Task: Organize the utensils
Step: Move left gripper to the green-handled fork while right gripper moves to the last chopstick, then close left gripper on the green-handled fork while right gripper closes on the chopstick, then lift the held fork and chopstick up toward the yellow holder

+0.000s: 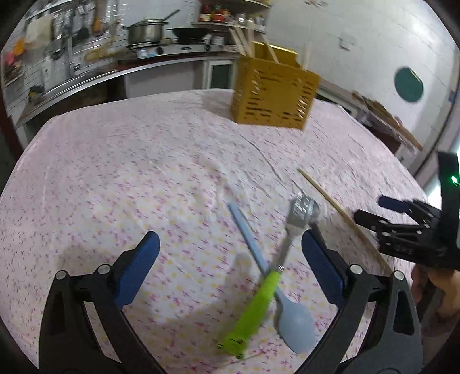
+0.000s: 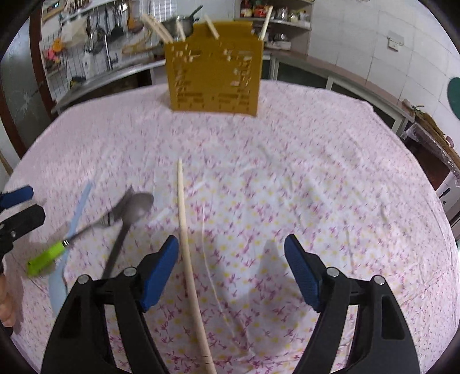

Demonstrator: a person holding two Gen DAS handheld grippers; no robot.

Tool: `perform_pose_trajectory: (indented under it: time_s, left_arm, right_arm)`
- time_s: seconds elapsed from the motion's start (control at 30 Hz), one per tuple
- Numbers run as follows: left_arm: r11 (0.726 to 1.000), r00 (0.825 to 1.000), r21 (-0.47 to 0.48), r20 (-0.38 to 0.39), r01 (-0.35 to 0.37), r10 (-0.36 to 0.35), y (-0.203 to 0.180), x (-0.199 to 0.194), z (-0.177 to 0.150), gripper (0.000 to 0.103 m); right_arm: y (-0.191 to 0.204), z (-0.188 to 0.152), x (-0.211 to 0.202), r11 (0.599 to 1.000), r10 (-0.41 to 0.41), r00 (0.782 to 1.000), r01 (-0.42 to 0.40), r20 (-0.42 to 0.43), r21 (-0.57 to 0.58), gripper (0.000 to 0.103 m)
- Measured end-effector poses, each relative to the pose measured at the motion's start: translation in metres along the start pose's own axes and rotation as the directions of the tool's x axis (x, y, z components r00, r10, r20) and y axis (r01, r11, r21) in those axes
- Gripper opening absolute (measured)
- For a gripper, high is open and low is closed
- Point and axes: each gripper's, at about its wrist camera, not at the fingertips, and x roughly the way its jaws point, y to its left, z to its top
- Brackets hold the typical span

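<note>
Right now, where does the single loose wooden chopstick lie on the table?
In the right wrist view the chopstick lies on the tablecloth just inside the right gripper's left finger, right of the metal spoon, pointing towards the yellow holder.

A pink floral cloth [image 2: 302,178] covers the bench, creased near its middle. Beyond the far edge runs a steel kitchen counter [image 1: 95,76]. On it stands a lidded steel pot [image 1: 145,31] beside a dark wok [image 1: 188,32]. A shelf of jars [image 1: 218,14] hangs above. White tiles [image 2: 359,37] line the wall.
</note>
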Motion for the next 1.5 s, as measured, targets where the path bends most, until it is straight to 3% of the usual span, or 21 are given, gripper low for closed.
perform_pose_trajectory:
  time_s: [0.13,0.2,0.3,0.57,0.8,0.9,1.0,1.5]
  left_arm:
    - [0.996,0.999,0.086,-0.037,0.005,-0.001,-0.022,0.012,-0.007,0.085]
    - [0.994,0.998,0.109,-0.059,0.001,0.006,-0.027,0.019,-0.01,0.073]
    - [0.994,0.994,0.111,-0.109,0.016,-0.004,-0.029,0.031,-0.01,0.056]
    - [0.989,0.991,0.148,-0.128,-0.01,0.029,-0.034,0.043,-0.002,0.043]
    - [0.994,0.99,0.111,-0.139,-0.022,0.037,-0.022,0.046,0.005,0.019]
    - [0.996,0.989,0.089,-0.148,-0.008,0.022,-0.017,0.047,0.008,0.015]
    - [0.997,0.989,0.071,-0.151,0.001,0.01,-0.014,0.046,0.008,0.014]
    - [0.999,0.99,-0.022,-0.132,0.042,-0.045,0.002,0.031,0.014,0.01]
  right_arm:
    - [0.001,-0.002,0.006,1.0,0.016,1.0,-0.016,-0.014,0.006,0.06]
    - [0.002,0.0,0.006,0.999,0.037,0.999,-0.037,-0.021,0.008,0.052]
    - [0.004,0.005,0.009,0.999,0.045,0.999,-0.045,-0.028,0.004,0.049]
    - [0.01,0.027,0.024,0.998,0.055,0.996,-0.057,-0.073,-0.017,0.044]
    - [0.006,0.031,0.024,0.998,0.068,0.994,-0.067,-0.081,0.005,0.021]
    - [0.005,0.032,0.022,0.996,0.083,0.993,-0.081,-0.081,0.021,0.011]
    - [0.002,0.033,0.02,0.996,0.09,0.993,-0.088,-0.076,0.035,0.007]
    - [-0.014,0.034,0.013,0.991,0.113,0.992,-0.109,-0.054,0.079,0.007]
